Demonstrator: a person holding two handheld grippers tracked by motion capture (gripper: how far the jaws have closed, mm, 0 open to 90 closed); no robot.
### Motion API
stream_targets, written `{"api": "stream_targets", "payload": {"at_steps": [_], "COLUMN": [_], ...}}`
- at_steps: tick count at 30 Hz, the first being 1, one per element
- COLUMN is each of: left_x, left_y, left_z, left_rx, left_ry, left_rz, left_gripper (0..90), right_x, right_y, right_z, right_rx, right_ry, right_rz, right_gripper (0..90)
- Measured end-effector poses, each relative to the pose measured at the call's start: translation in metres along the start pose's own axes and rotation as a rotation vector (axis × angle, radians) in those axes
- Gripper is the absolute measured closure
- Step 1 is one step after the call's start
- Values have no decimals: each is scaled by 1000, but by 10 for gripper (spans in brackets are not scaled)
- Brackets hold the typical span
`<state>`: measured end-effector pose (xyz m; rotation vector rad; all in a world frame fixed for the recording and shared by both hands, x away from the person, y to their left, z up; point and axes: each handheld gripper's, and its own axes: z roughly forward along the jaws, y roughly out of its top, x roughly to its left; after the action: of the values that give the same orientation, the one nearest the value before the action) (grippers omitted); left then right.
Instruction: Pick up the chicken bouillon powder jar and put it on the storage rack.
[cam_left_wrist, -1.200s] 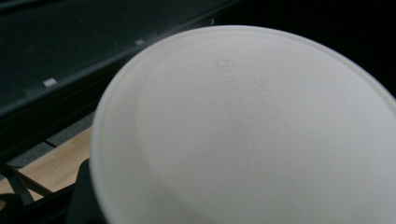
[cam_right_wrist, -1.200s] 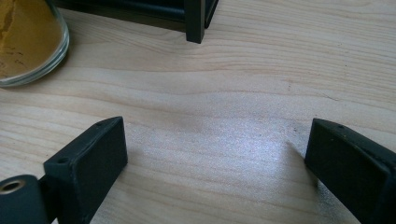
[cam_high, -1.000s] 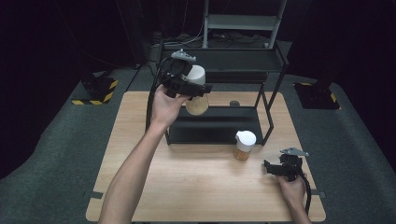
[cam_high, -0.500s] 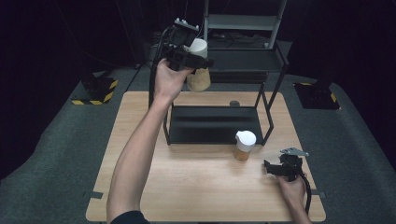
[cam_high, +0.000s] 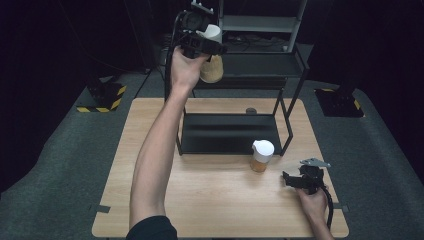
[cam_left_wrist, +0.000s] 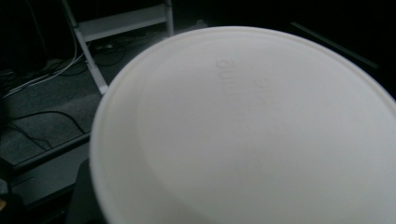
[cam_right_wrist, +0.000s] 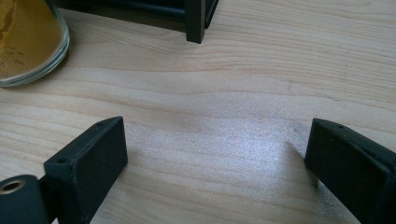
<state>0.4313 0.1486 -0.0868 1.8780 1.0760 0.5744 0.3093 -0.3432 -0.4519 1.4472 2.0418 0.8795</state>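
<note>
High view: left gripper raised above black metal two-tier shelf rack, clamped on white-lidded glass jar of tan powder (lid up against its camera). Right gripper resting on light wooden table, jaws wide, empty.

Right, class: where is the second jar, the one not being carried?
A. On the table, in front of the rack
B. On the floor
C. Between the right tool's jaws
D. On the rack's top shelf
A: the white-lidded jar stands on the table just in front of the rack, while the left tool holds the other jar up high.
</note>
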Motion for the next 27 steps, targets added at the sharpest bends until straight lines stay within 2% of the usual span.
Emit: {"api": "stream_targets", "payload": {"at_steps": [4,8,12,18,27], "left_x": [-8,-7,-8,-8,-3], "left_y": [6,6,7,8,7], "left_z": [12,23,31,43,43], "left_rx": [7,-11,-9,4,2], "left_ry": [71,97,119,141,123], "left_rz": [-15,-52,-53,-53,-48], "left_gripper": [361,361,361,360,360], "right_x": [0,0,0,0,0], "right_y": [0,0,0,0,0], "right_z": [0,0,0,0,0], "right_rx": [0,1,0,-1,-1], "right_ry": [0,0,1,2,1], "right_rz": [0,1,0,0,-1], "right_gripper": [53,53,53,54,56]}}
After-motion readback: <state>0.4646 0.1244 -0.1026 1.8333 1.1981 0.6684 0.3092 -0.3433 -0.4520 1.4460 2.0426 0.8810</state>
